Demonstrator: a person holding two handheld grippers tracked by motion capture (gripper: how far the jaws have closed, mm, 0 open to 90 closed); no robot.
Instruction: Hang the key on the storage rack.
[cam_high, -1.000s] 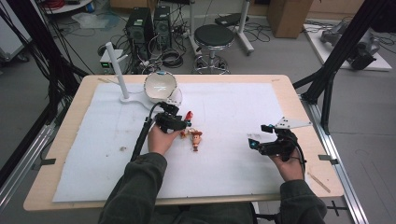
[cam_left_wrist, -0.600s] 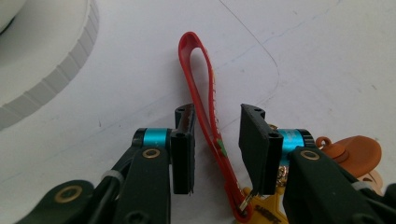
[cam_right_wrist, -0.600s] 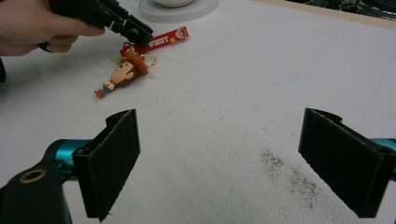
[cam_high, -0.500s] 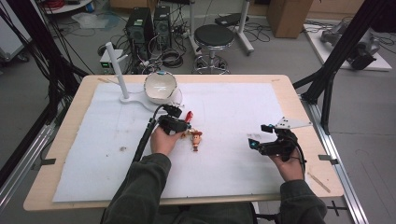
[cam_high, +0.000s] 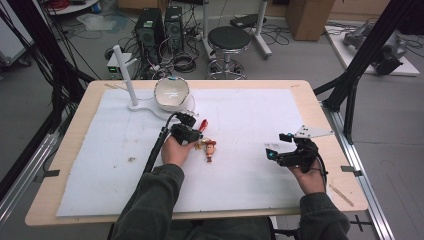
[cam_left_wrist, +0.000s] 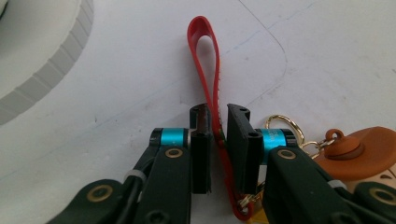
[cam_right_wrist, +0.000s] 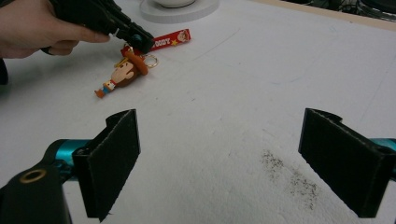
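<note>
Red rubber strap (cam_left_wrist: 208, 70) of a cowboy keychain – stood on edge between the jaws of the left gripper (cam_left_wrist: 218, 126), loop end up toward the top centre of the left gripper view. Jaws drawn in close on either side of it, a sliver of gap showing at the left pad; could not tell whether truly pinched or merely bracketed. Gold ring (cam_left_wrist: 282, 123) and the brown hat of the figure (cam_left_wrist: 359, 151) sat at the lower right of that frame, just beside the right-hand jaw.

Step in hand, judged: taking the strap. Best done by closing squarely on the flat of the band, above the ring, keeping metal and figure clear of the pads, then lifting straight so the figure dangled rather than dragged.

In the high view, lay just left of centre on the white sheet (cam_high: 250, 115), figure (cam_high: 210, 148) below the strap. White bowl on its stand (cam_high: 171, 93) nearby toward the upper left. Right gripper (cam_high: 272, 152) held well apart at the right of that frame.

Right gripper view gave what the close view hid – lettering along the strap's face (cam_right_wrist: 170, 39), the whole figure lying flat, the hand around the left gripper. Showed too its own jaws (cam_right_wrist: 219, 154) spread wide on nothing, over a dark smudge (cam_right_wrist: 289, 175).
</note>
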